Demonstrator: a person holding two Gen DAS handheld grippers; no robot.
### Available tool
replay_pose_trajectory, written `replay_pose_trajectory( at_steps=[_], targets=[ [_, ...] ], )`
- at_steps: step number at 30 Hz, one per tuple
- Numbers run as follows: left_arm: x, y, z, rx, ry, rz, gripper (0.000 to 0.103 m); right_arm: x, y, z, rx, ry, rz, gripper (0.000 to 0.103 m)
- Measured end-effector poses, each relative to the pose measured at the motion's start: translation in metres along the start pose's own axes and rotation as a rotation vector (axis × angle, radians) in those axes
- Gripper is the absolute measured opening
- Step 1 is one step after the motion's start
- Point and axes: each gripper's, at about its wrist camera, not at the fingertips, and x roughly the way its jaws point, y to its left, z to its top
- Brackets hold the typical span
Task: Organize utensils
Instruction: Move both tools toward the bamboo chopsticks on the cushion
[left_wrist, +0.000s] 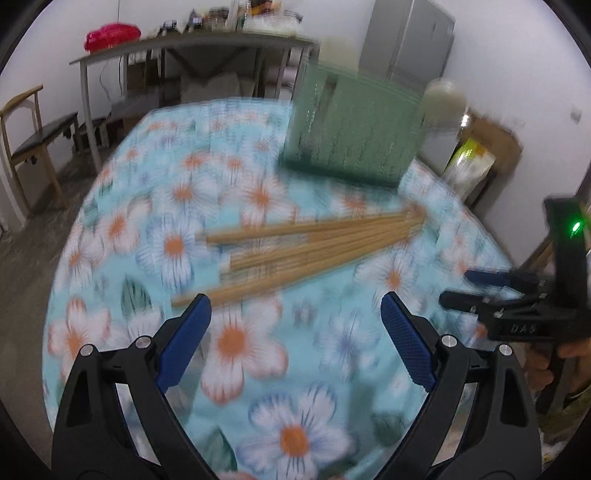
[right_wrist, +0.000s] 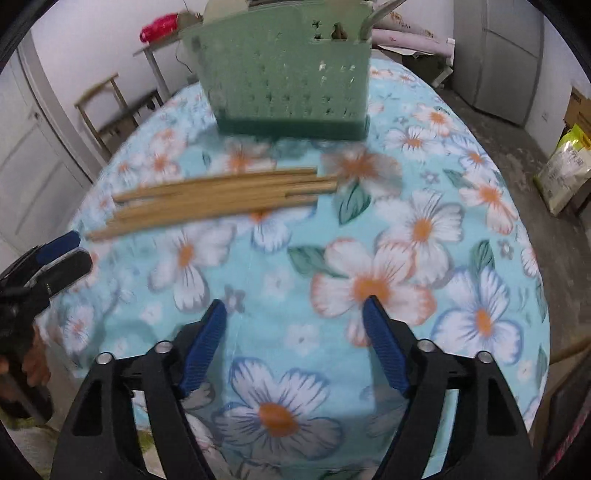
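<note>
Both claws hang spread and empty over the flowered cloth (right_wrist: 424, 229): left gripper (left_wrist: 295, 310), right gripper (right_wrist: 295, 310); the wooden chopsticks (left_wrist: 314, 247) lie fanned before the green caddy (right_wrist: 284, 85); better to pinch the bunched ends squarely, then lift level.

Room: white walls (left_wrist: 498, 48), grey concrete floor (right_wrist: 517, 122), grey cabinet (left_wrist: 410, 40), wooden chair (left_wrist: 29, 136), cluttered grey shelf table (left_wrist: 192, 40) beyond the fingers
</note>
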Motion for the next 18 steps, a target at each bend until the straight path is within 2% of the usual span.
replay_pose_trajectory(
  at_steps=[3,5,8,13,18],
  targets=[
    [0.009,0.006,-0.011,-0.047,0.056,0.011,0.089,0.002,0.014,-0.005,-0.050,-0.025,-0.093,0.088],
    [0.009,0.010,-0.013,-0.083,0.051,0.008,0.089,0.003,0.016,-0.007,-0.049,-0.029,-0.114,0.091],
    [0.011,0.016,-0.011,-0.119,0.068,-0.004,0.089,0.005,0.012,-0.005,-0.007,-0.014,-0.108,0.096],
    [0.010,0.021,-0.006,-0.150,0.091,-0.022,0.089,0.004,0.008,-0.008,0.018,-0.008,-0.073,0.097],
    [0.014,0.019,-0.004,-0.155,0.103,-0.011,0.089,0.004,0.008,-0.010,0.038,-0.016,-0.077,0.097]
  ],
)
